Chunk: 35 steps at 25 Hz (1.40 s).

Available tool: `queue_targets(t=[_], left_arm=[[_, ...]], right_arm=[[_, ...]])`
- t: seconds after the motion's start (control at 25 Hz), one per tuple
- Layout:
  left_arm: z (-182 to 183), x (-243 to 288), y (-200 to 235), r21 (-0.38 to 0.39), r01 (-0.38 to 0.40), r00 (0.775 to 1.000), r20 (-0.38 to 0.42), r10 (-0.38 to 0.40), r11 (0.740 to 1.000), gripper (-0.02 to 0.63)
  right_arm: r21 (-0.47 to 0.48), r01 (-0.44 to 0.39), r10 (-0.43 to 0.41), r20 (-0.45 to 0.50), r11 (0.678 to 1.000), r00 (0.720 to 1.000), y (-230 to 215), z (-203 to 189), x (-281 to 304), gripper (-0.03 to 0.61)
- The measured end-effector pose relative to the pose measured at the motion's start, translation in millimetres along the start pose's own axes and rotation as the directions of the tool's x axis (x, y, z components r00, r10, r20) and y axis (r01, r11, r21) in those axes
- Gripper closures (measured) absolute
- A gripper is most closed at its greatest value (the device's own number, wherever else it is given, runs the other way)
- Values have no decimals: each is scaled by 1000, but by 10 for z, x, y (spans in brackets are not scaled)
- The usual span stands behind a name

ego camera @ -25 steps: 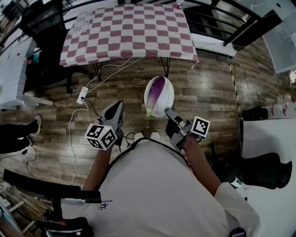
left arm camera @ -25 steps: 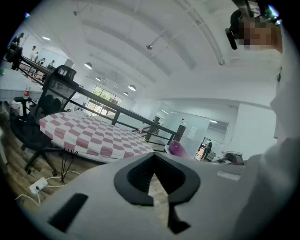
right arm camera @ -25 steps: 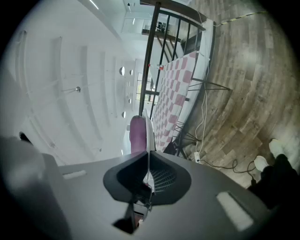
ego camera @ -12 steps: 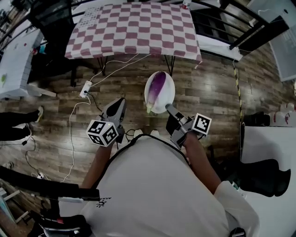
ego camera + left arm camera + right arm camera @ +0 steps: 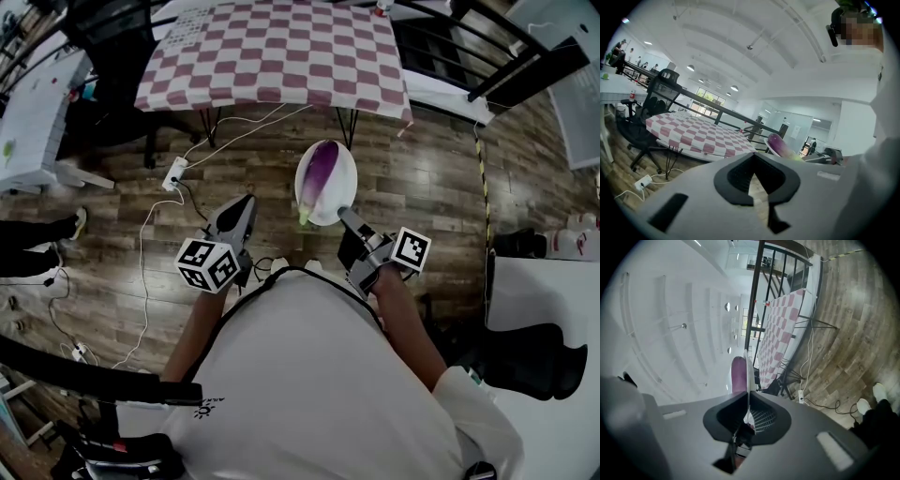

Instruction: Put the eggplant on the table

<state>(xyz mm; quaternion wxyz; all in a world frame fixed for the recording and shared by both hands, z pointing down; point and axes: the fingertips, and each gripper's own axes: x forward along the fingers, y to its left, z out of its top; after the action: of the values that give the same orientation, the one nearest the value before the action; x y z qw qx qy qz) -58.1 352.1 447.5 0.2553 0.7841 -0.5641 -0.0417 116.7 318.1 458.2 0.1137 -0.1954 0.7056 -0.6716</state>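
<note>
A purple eggplant [image 5: 322, 173] with a green stem end lies on a white plate [image 5: 341, 187]. My right gripper [image 5: 344, 215] is shut on the plate's near rim and holds it level above the wooden floor. In the right gripper view the plate [image 5: 747, 373] shows edge-on between the jaws, with the eggplant [image 5: 738, 373] beside it. My left gripper [image 5: 245, 203] is to the plate's left, shut and empty. In the left gripper view the eggplant [image 5: 780, 143] shows to the right. The red-and-white checkered table [image 5: 272, 52] stands ahead.
A power strip [image 5: 174, 173] with white cables lies on the floor under the table's near edge. A black chair [image 5: 112, 42] and a white table [image 5: 33, 112] stand at the left. Black railings [image 5: 450, 37] run behind the table, and a white desk [image 5: 548, 309] is at the right.
The checkered table has come slightly nearer in the head view. Both grippers and the plate keep the same pose relative to each other.
</note>
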Motion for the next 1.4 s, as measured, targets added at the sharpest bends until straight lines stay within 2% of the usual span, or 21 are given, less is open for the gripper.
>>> queue_targets(t=[0.92, 1.4], left_arm=[[-172, -313, 236, -10, 7, 1000, -2, -7, 1000, 614], [-77, -474, 474, -16, -1, 1000, 12, 1, 1000, 614]], right_arm=[[-19, 25, -24, 55, 1000, 998, -125, -201, -9, 555], [-41, 22, -20, 54, 999, 998, -2, -277, 195, 555]])
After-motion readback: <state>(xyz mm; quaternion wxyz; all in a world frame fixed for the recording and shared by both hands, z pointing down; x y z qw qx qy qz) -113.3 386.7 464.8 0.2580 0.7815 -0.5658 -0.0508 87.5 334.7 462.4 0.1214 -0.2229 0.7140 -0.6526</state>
